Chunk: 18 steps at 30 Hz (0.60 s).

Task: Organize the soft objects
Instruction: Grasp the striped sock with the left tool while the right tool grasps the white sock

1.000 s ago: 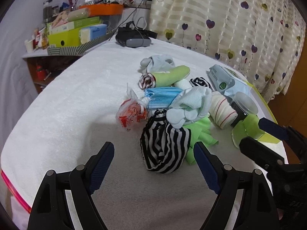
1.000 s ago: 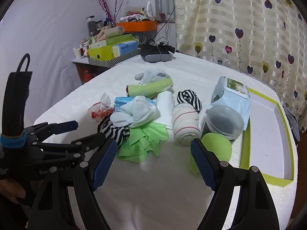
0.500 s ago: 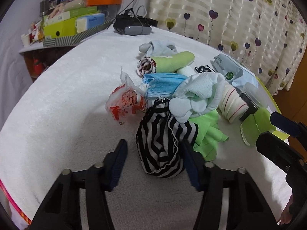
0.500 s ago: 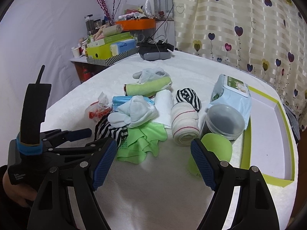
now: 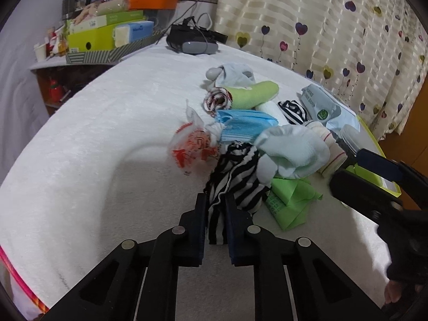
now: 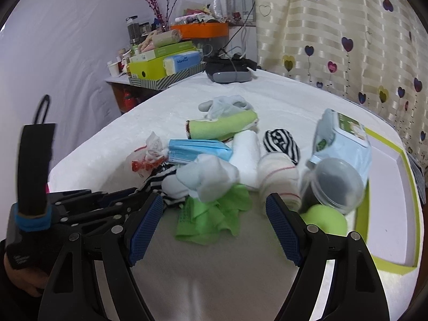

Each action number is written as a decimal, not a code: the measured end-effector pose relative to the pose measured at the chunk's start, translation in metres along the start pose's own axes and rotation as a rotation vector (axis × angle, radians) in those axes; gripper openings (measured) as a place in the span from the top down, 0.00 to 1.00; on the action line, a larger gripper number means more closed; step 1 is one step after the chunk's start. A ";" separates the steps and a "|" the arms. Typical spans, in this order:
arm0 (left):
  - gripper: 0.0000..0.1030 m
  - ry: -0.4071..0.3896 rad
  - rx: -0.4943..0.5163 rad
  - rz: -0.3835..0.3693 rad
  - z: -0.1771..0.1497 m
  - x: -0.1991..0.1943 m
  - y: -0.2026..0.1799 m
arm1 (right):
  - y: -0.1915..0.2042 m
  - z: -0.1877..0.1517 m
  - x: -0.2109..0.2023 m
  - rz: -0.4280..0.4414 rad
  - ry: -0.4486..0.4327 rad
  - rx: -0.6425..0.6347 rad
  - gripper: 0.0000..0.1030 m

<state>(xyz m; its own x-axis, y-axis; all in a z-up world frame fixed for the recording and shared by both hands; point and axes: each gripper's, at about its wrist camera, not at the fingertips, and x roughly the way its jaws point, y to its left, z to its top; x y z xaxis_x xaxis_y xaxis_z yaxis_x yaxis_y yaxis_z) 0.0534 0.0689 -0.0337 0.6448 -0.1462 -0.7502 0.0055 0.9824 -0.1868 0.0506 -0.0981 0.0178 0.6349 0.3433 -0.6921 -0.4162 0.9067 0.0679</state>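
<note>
Left tool [image 5: 216, 205]: jaws have just closed, now pinching the near end of the black-and-white striped cloth [image 5: 235, 176], which lies on the white tabletop [image 5: 107, 139] at the pile's near edge. Right tool [image 6: 214, 224]: jaws wide apart, empty, above the green cloth [image 6: 211, 219].

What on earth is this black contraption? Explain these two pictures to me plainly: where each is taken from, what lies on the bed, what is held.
No robot here: a person holds a hand-worked claw in each hand, with a camera on each looking along its fingers. The left view shows the left claw, whose jaws have just been closing; they now pinch the striped black-and-white cloth. The right view shows the right claw open and empty, over a green cloth. On the white cover lie socks, a blue face mask, a wipes pack and a green-rimmed tray.
</note>
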 end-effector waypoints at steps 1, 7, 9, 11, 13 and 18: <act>0.87 -0.001 -0.004 0.004 0.000 -0.001 0.002 | 0.001 0.001 0.003 0.003 0.003 -0.003 0.23; 0.87 -0.002 -0.010 -0.009 0.000 -0.003 0.010 | 0.008 0.011 0.032 0.004 0.047 -0.033 0.25; 0.81 0.003 0.005 -0.026 0.000 -0.002 0.008 | 0.009 0.012 0.042 -0.007 0.071 -0.044 0.40; 0.67 0.009 0.011 -0.046 0.000 0.000 0.006 | 0.008 0.012 0.052 -0.006 0.101 -0.045 0.51; 0.61 0.005 0.018 -0.051 0.000 0.001 0.005 | 0.008 0.011 0.057 -0.011 0.121 -0.051 0.65; 0.55 0.008 0.017 -0.043 0.001 0.007 0.003 | 0.005 0.010 0.048 -0.029 0.095 -0.048 0.76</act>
<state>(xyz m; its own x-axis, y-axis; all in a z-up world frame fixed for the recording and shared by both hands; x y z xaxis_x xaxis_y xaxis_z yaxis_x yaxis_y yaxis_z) 0.0588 0.0711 -0.0390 0.6375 -0.1887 -0.7470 0.0461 0.9771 -0.2075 0.0856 -0.0749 -0.0081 0.5834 0.2905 -0.7584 -0.4309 0.9023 0.0142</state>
